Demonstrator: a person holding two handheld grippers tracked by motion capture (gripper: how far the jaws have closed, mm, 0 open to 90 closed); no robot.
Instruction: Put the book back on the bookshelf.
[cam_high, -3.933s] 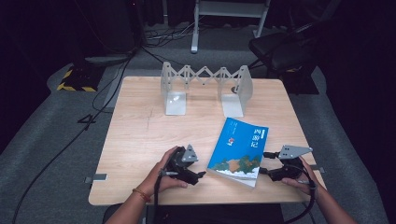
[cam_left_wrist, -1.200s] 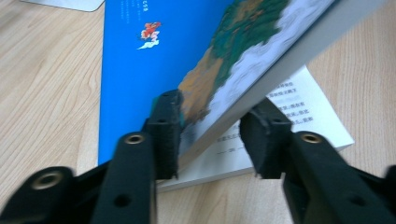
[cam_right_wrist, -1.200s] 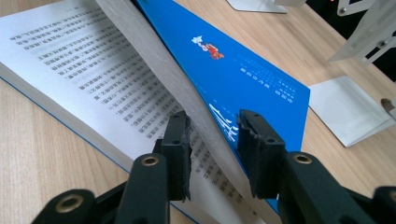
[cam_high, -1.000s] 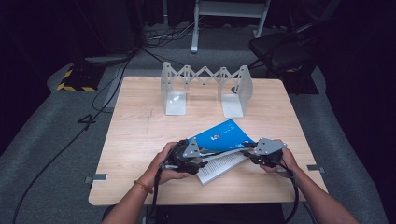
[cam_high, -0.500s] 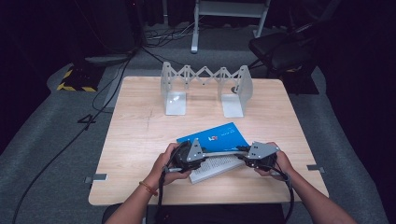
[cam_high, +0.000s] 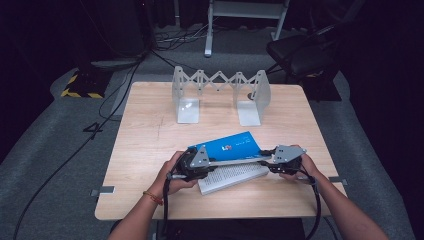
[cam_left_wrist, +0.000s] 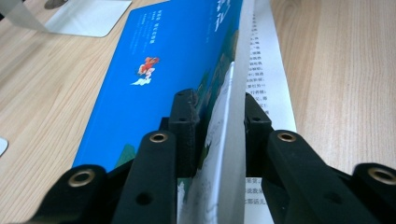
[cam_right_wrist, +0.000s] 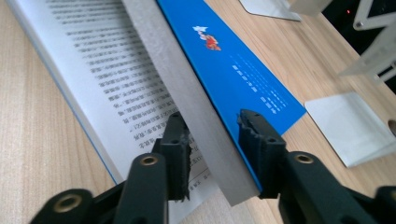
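Wooden table — open book; bookend rack

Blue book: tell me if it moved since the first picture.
Yes. The blue book has shifted left of the bookend rack and now lies open, raised between both grippers.

Each of the person's hands carries a black, two-jaw gripper: the left gripper and the right gripper both bear a grey three-cornered plate dotted with small dark holes on top, and a black cable trails back from each along the forearm. Seen close in the gripper views, the left gripper and right gripper have matte black, angular jaw arms with brass-coloured ringed rivets at the joints and rough, ridged black pads on the inner faces. The forearms are bare of sleeves, and a thin red-and-gold bracelet circles the left wrist.
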